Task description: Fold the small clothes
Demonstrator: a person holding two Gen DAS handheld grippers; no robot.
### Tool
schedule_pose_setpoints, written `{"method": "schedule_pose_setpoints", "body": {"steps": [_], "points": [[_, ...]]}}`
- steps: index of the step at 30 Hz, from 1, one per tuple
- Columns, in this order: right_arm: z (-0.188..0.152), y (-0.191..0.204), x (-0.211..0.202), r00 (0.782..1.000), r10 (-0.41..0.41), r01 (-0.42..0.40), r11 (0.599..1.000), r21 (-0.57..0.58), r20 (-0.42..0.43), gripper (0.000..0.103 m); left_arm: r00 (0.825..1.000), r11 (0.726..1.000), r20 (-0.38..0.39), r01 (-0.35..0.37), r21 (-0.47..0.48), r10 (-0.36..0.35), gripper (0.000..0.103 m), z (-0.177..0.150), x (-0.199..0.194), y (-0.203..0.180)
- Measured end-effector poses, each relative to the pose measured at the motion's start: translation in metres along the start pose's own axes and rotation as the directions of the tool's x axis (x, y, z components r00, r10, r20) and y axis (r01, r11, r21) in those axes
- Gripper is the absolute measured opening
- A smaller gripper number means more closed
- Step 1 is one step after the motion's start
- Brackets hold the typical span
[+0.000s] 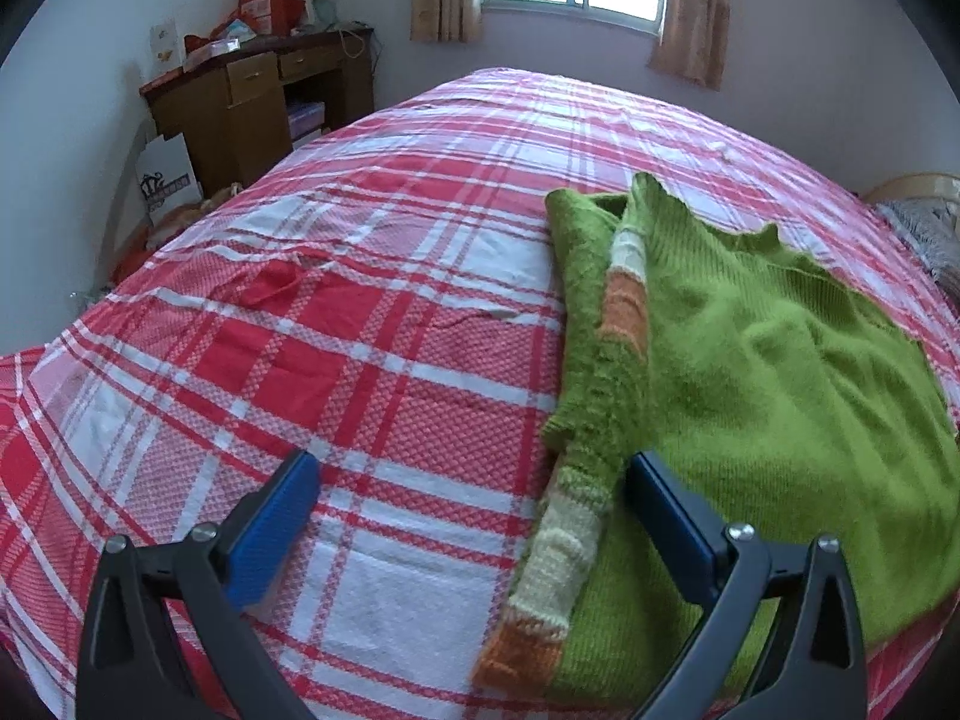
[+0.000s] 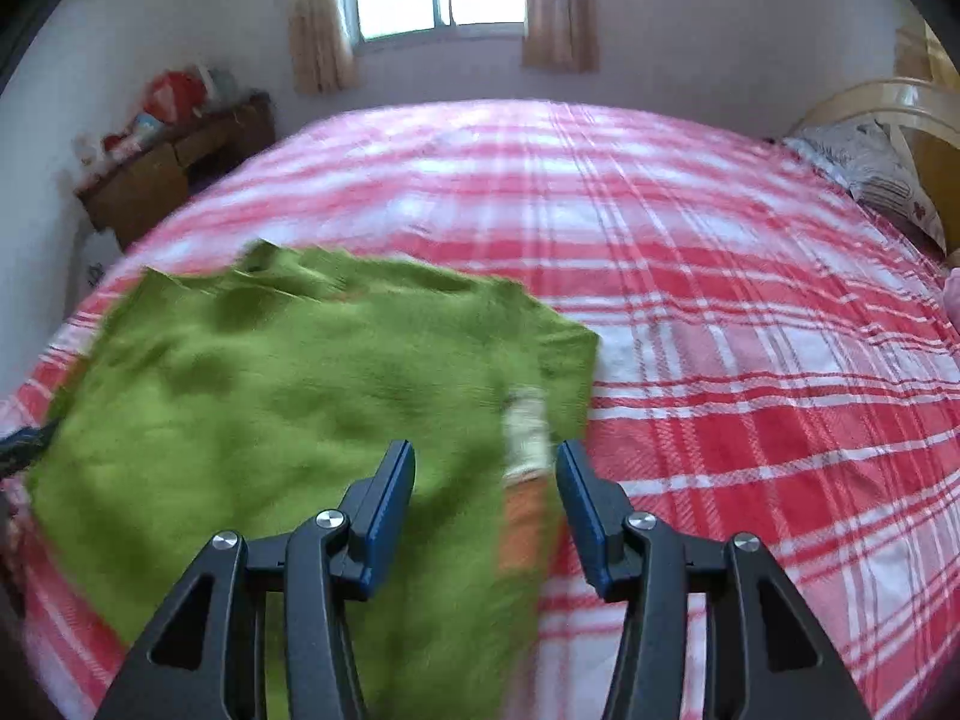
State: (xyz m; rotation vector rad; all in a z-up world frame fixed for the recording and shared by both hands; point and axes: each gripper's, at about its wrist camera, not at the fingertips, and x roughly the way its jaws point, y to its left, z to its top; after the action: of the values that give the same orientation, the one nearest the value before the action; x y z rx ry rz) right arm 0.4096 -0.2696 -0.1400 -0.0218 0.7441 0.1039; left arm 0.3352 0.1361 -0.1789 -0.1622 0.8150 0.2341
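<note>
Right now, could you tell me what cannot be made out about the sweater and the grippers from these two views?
- Green sweater: its right part is cut off by the left wrist view's edge; motion blur smears it in the right wrist view.
- Striped sleeve: whether the open left gripper touches it is unclear.
- Right gripper: open; blur hides whether its fingertips touch the knit.
- Desk clutter: too small to identify.

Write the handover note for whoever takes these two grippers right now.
Left gripper: open, empty, above the sweater's left edge.
Right gripper: open, empty, above its right edge.
Green sweater: flat on the plaid bedsheet; both striped sleeves already folded in over the body.
Left to do: fold the body into a compact stack.
</note>
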Motion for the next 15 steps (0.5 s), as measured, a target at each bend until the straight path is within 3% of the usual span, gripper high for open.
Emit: {"method": "schedule_pose_setpoints", "body": {"steps": [2,6,10,15], "points": [[-0.002,0.021,-0.020,0.998,0.039,-0.038,0.999,-0.027,0.046,0.051,1.000,1.000,-0.005,0.003,0.012,-0.003,0.103,0.001,-0.001,0.000],[-0.007,0.084,-0.035,0.985,0.167,-0.158,0.975,-0.158,0.048,0.059,1.000,0.999,-0.017,0.009,0.052,-0.009,0.103,0.004,-0.004,0.000],[-0.024,0.159,-0.035,0.967,0.256,-0.240,0.917,-0.318,0.008,0.059,1.000,0.995,-0.018,0.010,0.098,-0.008,0.103,0.009,-0.003,-0.001],[-0.047,0.218,-0.025,0.965,0.262,-0.241,0.869,-0.433,-0.010,0.059,0.999,0.991,-0.020,0.031,0.128,-0.028,0.103,0.014,0.002,-0.001]]}}
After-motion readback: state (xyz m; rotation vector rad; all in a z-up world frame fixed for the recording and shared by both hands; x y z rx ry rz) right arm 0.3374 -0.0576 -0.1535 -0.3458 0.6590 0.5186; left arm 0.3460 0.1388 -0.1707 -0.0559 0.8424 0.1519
